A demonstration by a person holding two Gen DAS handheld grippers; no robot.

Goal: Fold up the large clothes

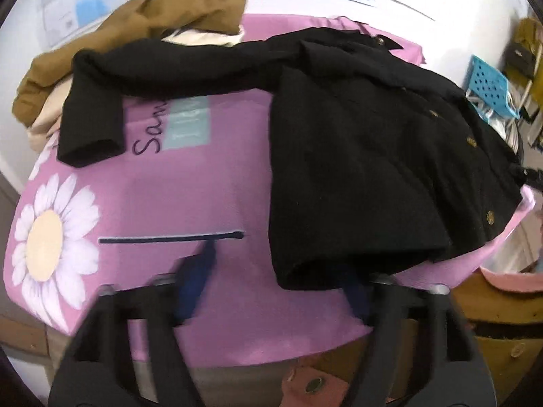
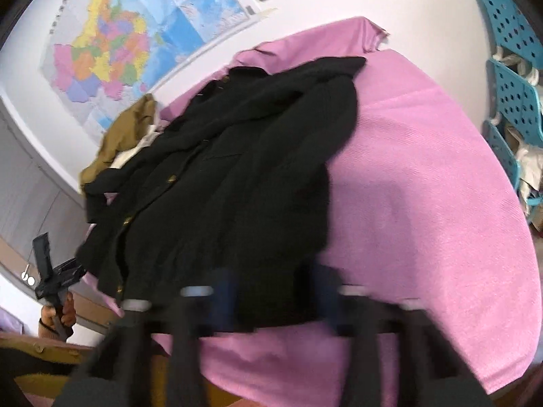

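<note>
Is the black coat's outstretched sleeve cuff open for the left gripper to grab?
Probably yes: the left gripper is open, the sleeve cuff lies uncovered on the pink cloth, nothing between.

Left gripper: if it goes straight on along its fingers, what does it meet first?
Likely the bare pink flower-print cloth between the open left gripper fingers; the black buttoned jacket hem lies just right of that line. Depth is unclear.

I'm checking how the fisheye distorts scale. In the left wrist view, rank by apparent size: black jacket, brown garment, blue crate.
1. black jacket
2. brown garment, partly hidden behind the jacket's sleeve
3. blue crate, though it lies farther off at the edge
</note>
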